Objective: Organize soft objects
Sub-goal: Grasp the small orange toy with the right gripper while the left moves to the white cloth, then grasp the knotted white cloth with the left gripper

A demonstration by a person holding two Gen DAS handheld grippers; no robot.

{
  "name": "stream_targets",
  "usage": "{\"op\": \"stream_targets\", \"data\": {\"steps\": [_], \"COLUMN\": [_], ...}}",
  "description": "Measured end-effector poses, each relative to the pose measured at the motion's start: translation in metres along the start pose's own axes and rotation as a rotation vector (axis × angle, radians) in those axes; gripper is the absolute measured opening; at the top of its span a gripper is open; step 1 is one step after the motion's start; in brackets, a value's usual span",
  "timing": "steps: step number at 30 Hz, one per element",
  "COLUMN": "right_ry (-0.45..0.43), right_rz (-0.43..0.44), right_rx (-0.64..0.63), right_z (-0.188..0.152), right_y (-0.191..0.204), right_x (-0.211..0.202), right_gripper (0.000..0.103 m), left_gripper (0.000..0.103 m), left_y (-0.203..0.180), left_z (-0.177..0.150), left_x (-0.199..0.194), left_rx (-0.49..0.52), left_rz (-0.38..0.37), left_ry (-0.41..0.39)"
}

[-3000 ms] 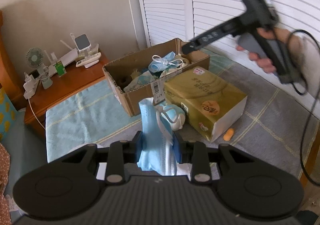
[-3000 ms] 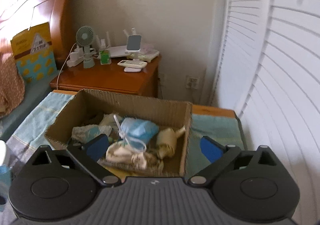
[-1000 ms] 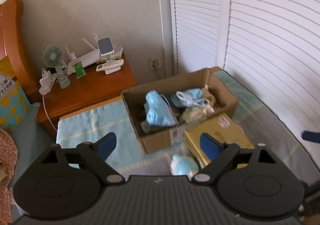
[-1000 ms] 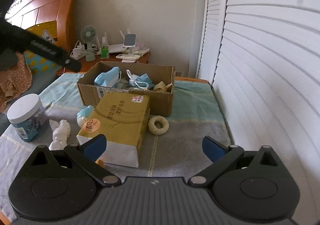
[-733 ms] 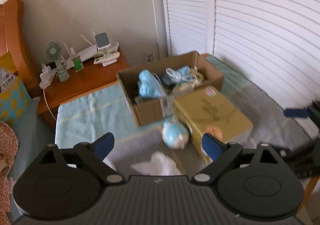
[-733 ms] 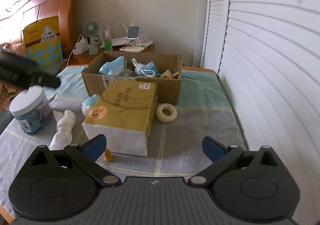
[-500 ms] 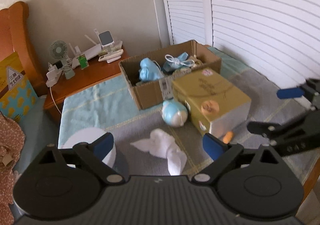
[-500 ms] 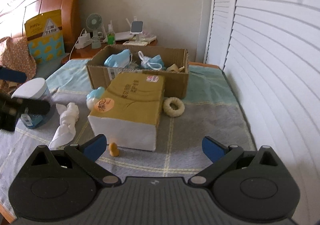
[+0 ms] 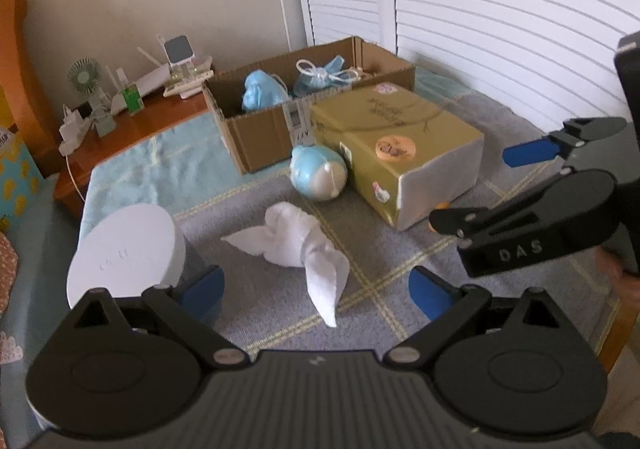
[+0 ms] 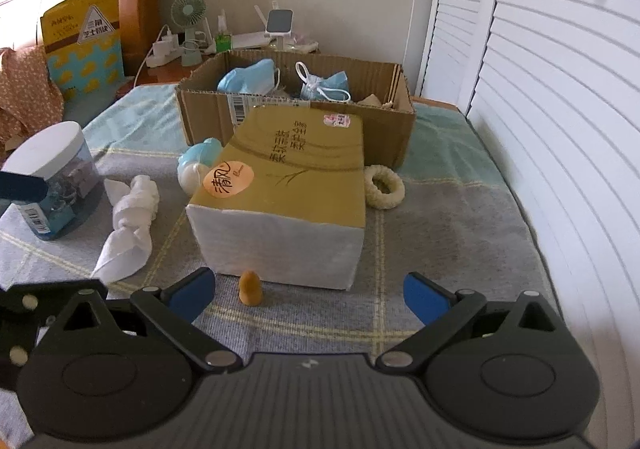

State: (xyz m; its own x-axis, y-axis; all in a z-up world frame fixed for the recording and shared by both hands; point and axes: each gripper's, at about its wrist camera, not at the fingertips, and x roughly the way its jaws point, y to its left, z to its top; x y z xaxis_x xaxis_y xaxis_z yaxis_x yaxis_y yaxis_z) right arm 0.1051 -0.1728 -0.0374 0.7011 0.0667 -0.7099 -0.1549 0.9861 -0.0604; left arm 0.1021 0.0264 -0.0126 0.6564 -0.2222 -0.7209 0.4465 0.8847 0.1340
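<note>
A knotted white cloth (image 9: 296,241) (image 10: 132,209) lies on the grey mat. My left gripper (image 9: 316,289) hovers just before it, jaws opening, nothing between them. A blue-and-white soft ball (image 9: 318,173) (image 10: 198,165) rests against the gold tissue pack (image 9: 396,137) (image 10: 288,165). Behind it, the cardboard box (image 9: 260,133) (image 10: 208,109) holds blue face masks (image 10: 248,81). My right gripper (image 10: 308,293) (image 9: 482,185) is open and empty, near the pack's front end. A small orange piece (image 10: 250,287) sits between its fingers' line and the pack. A cream ring (image 10: 384,185) lies right of the pack.
A jar with a white lid (image 9: 124,249) (image 10: 56,185) stands close to my left finger. A wooden nightstand (image 9: 132,129) with a fan and gadgets sits behind the table. Louvred doors (image 10: 560,129) run along the right. The table's near right edge (image 9: 616,329) is close.
The blue mask the left gripper held three seconds ago now lies in the box. Both grippers have drawn back and sunk toward the near items, and the left jaws have widened.
</note>
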Motion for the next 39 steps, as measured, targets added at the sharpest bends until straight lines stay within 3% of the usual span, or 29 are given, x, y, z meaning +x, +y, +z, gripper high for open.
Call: {"op": "stream_targets", "data": {"steps": [15, 20, 25, 27, 34, 36, 39], "right_ry": [0.018, 0.007, 0.013, 0.017, 0.017, 0.019, 0.021], "right_rz": [-0.092, -0.032, 0.023, 0.022, 0.055, 0.058, 0.054], "right_rx": [0.05, 0.026, -0.043, -0.059, -0.062, -0.067, -0.076], "right_z": [-0.001, -0.004, -0.011, -0.013, -0.013, -0.012, -0.013], "right_y": [-0.024, -0.02, -0.001, 0.005, 0.012, 0.013, 0.014], "right_x": [0.004, -0.004, -0.001, 0.002, 0.003, 0.002, 0.001], "right_gripper": [0.101, 0.097, 0.081, 0.069, 0.043, 0.032, 0.03], "left_gripper": [0.098, 0.098, 0.099, 0.099, 0.099, 0.099, 0.098], "left_y": [0.003, 0.0, 0.001, 0.002, 0.005, 0.004, 0.005], "left_z": [-0.004, -0.004, -0.005, -0.005, -0.005, -0.005, -0.004], "left_x": [0.009, 0.014, 0.018, 0.019, 0.026, 0.027, 0.028], "left_rx": [0.014, 0.039, 0.041, 0.039, 0.03, 0.03, 0.025], "left_rz": [-0.006, -0.014, -0.011, -0.012, -0.016, -0.017, -0.021], "left_ry": [0.022, 0.031, 0.047, 0.05, 0.062, 0.062, 0.056]}}
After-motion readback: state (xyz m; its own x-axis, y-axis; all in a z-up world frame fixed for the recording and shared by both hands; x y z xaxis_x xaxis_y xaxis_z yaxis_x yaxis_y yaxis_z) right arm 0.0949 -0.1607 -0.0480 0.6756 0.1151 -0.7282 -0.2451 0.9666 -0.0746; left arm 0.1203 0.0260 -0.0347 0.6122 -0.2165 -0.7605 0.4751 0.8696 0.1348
